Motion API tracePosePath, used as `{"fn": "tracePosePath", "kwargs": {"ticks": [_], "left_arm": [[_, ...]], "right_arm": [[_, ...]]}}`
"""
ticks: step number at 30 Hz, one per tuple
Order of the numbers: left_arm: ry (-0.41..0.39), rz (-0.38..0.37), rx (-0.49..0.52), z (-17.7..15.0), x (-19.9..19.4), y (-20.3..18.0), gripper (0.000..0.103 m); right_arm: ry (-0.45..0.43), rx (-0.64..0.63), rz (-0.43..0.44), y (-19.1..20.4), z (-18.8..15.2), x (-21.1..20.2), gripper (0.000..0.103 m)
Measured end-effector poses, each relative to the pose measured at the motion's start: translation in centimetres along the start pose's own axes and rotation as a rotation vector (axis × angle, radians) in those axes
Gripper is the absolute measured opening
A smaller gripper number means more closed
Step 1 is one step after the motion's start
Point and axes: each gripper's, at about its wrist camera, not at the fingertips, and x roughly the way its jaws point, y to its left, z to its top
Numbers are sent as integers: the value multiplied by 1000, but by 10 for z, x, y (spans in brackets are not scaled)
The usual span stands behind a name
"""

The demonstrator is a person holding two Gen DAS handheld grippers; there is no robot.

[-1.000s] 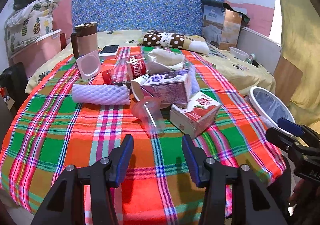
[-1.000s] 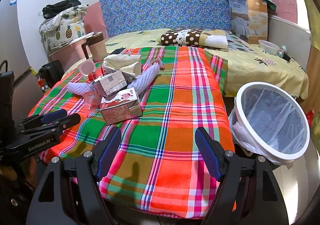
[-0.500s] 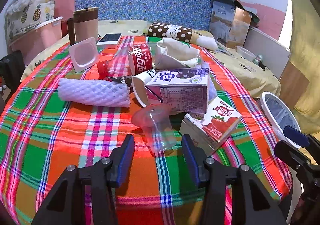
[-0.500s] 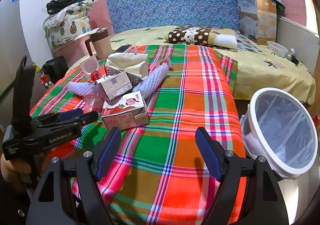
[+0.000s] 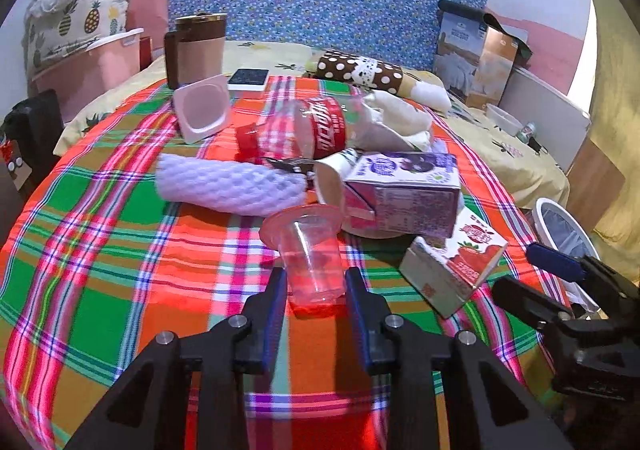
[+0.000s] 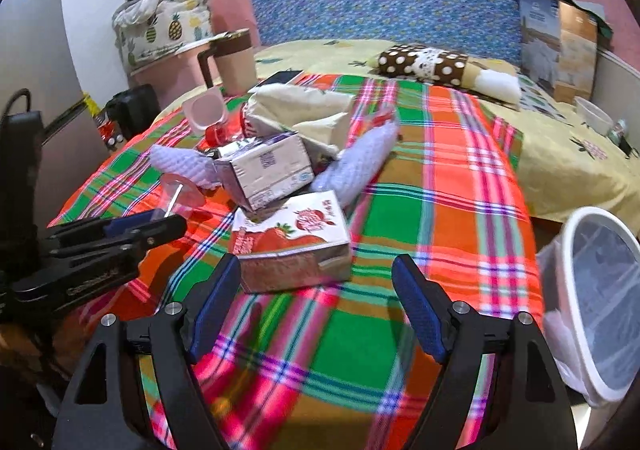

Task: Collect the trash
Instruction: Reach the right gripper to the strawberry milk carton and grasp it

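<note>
- A bedroom: a bright plaid cloth (image 5: pixel 120 234) covers the surface in front of a yellow bedspread (image 6: pixel 560 154) and a blue patterned headboard (image 5: pixel 320 2).
- Trash lies heaped on the cloth: a clear plastic cup (image 5: pixel 310 254) on its side, a purple carton (image 5: pixel 400 190), a strawberry carton (image 6: pixel 290 238), a white foam net sleeve (image 5: pixel 228 186), a red-labelled clear bottle (image 5: pixel 312 130) and a pink tub (image 5: pixel 202 108).
- A white-rimmed bin (image 6: pixel 600 302) with a liner stands off the cloth's right edge.
- The left gripper (image 5: pixel 316 300) straddles the base of the cup; its jaws are closing, the cup between them, the blue pads just beside its walls; contact cannot be told.
- The right gripper (image 6: pixel 316 298) stands wide apart just before the strawberry carton, its left pad near the carton's corner, holding nothing.
- A brown lidded mug (image 5: pixel 198 46) stands behind the heap.
</note>
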Motion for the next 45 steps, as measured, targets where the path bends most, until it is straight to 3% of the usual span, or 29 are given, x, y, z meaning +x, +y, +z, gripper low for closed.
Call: {"fn": "tracePosePath", "kwargs": {"ticks": [17, 31, 37, 39, 45], "left_arm": [[1, -17, -31, 4, 1, 14, 30], [-22, 32, -85, -1, -12, 42, 30], [-32, 27, -94, -3, -19, 48, 30], [-34, 22, -93, -3, -20, 49, 30], [-30, 16, -98, -4, -19, 52, 30]], "right_arm": [[72, -63, 62, 20, 12, 20, 81], [89, -159, 280, 37, 5, 8, 81], [46, -222, 229, 28, 19, 15, 81], [62, -240, 214, 24, 25, 23, 81], [140, -304, 325, 29, 31, 41, 81]]}}
